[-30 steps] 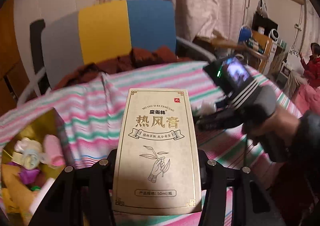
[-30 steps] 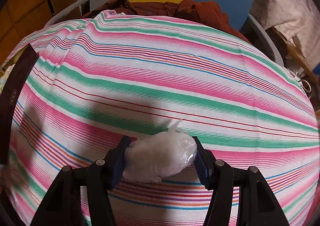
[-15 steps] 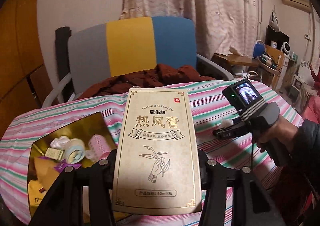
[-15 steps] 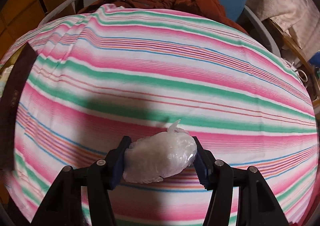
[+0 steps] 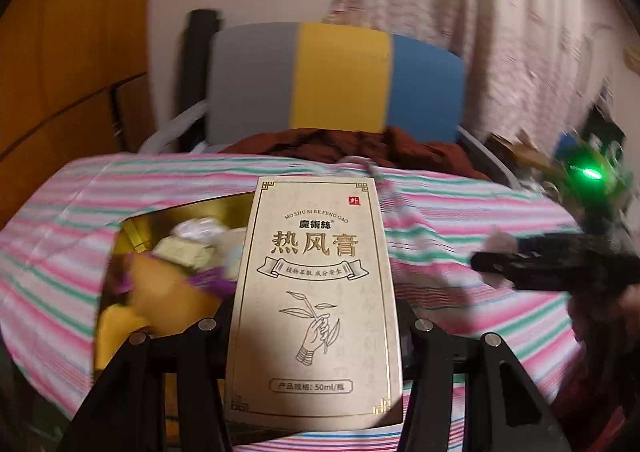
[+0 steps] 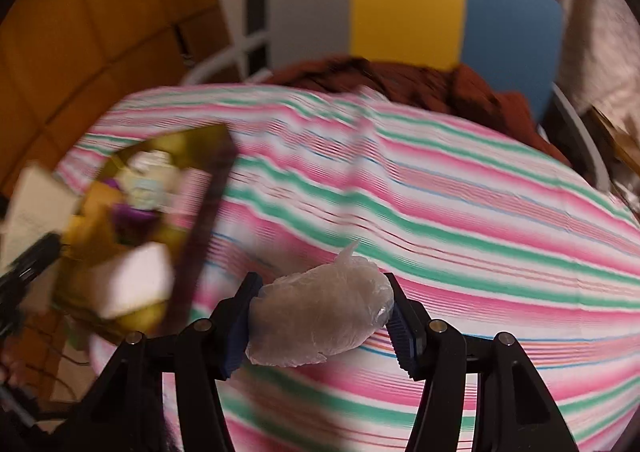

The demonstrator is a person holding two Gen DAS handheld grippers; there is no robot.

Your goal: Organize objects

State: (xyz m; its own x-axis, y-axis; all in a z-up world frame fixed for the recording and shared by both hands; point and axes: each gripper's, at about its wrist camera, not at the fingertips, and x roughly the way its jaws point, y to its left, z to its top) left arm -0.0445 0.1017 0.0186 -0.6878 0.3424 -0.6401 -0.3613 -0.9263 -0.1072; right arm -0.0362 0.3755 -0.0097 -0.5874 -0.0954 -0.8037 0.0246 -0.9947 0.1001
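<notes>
Here, a tall cream box (image 5: 316, 300) with gold letters, pinched upright in the left claw (image 5: 316, 326) and held up just above the gold bin (image 5: 132, 236). Flat, stiff card — smooth sides, sharp corners. Over on the other side, a soft clear bag (image 6: 320, 318) squeezed in the right claw (image 6: 320, 322), crinkly and lumpy, with a little twisted tip on top. Both claws shut tight on their things.

Likely next: putting both into the bin, one at a time. Best to lower the box slowly, lay it flat where there is room, and only then let go. Same for the bag, but gently — thin plastic, easy to tear.

Inside the bin, a jumble of small things, too blurry to name. Under it all, a striped cloth (image 6: 460, 220) in pink, green and white, a bit wrinkled. Behind, a chair (image 5: 340, 80) in grey, yellow and blue with a brown-red cloth (image 5: 360, 148) heaped on it.
</notes>
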